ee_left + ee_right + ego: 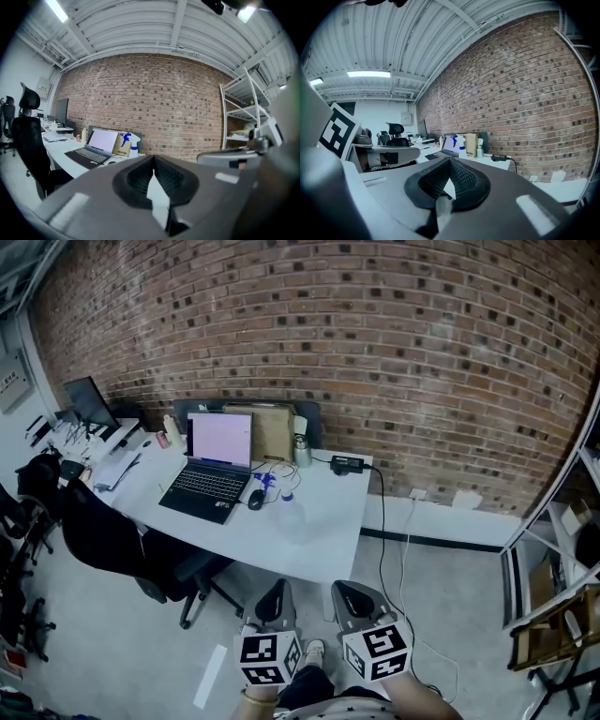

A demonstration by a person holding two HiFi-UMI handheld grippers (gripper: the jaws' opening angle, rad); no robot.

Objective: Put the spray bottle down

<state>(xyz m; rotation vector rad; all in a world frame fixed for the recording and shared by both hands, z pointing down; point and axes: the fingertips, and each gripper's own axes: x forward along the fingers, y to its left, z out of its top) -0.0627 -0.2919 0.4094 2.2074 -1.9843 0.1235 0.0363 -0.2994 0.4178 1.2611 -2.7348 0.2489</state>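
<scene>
Spray bottle (289,512) standing upright on the bench (328,535).
Head view is showing left gripper (274,601) and right gripper (361,604) hanging well apart from it; left gripper view is showing closed, empty jaws and the nozzle pointing left, toward the laptop (96,146); right gripper view is showing likewise.

bright ceiling strip lights, fisheye-warped edges

The left gripper (275,589) and right gripper (351,589) sit side by side, jaws pointing at the white counter (328,540). Well ahead of the jaws stands the spray bottle (289,512) (pale, hard to make out). Beyond it, left of the jaws' line, is an open laptop (211,468).
</scene>
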